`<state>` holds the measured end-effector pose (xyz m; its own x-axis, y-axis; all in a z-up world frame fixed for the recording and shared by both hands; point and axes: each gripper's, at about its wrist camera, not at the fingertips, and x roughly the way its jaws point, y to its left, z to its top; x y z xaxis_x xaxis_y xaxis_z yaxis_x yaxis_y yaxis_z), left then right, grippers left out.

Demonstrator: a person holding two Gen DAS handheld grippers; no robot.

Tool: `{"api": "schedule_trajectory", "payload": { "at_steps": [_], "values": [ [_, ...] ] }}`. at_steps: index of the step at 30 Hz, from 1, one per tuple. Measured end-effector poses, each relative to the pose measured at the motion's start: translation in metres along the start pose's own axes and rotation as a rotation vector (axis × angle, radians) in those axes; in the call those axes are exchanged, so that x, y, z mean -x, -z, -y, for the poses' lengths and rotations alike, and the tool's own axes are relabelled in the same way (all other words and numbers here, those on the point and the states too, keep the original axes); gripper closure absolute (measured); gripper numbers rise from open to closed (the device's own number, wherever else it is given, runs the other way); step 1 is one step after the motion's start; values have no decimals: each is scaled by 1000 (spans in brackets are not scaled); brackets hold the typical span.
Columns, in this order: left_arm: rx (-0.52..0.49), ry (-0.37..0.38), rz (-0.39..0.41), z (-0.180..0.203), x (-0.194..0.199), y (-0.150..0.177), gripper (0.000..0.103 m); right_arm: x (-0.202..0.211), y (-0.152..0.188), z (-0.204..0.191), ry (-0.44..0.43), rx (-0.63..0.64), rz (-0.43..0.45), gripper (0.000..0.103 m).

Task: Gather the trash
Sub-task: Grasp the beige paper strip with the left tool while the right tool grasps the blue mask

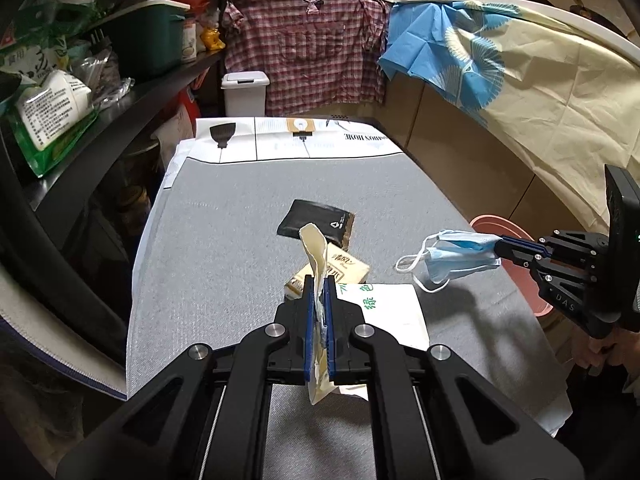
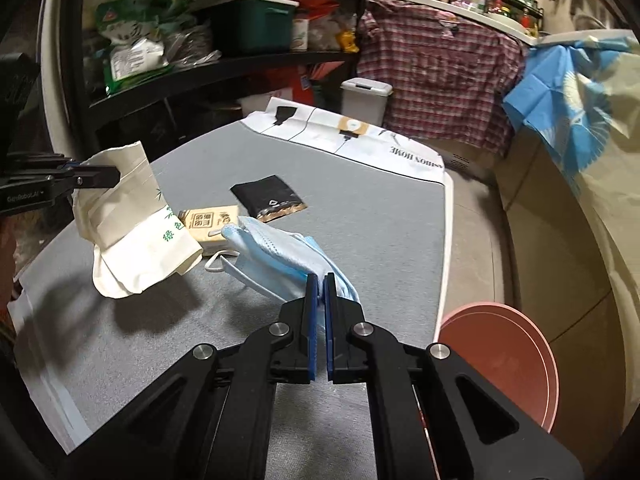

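My left gripper [image 1: 319, 280] is shut on the rim of a cream paper bag [image 1: 316, 256] with green print; the bag hangs partly lifted, its bottom on the grey table [image 1: 224, 240]. In the right wrist view the bag [image 2: 132, 232] is at the left, held by the left gripper [image 2: 116, 174]. My right gripper [image 2: 320, 278] is shut on a blue face mask [image 2: 276, 256] held above the table; it also shows in the left wrist view [image 1: 456, 258], with the right gripper [image 1: 498, 248] at the right. A tan tissue pack [image 2: 208, 224] and a black packet [image 2: 268, 198] lie on the table.
A pink round bin [image 2: 504, 352] stands on the floor off the table's right edge. A white lidded bin [image 1: 244, 94] stands beyond the far end. Black shelves [image 1: 132, 96] with bags and a green box line the left. Cloths hang along the counter.
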<state>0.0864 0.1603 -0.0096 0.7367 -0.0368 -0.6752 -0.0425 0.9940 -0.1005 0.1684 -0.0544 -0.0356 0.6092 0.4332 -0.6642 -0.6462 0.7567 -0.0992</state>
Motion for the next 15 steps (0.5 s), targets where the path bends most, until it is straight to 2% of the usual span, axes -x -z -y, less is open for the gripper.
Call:
{"api": "schedule_trajectory", "payload": {
  "at_steps": [15],
  "values": [
    [3, 4, 34, 12, -1, -12, 98, 12, -1, 20, 34, -75, 38, 100]
  ]
}}
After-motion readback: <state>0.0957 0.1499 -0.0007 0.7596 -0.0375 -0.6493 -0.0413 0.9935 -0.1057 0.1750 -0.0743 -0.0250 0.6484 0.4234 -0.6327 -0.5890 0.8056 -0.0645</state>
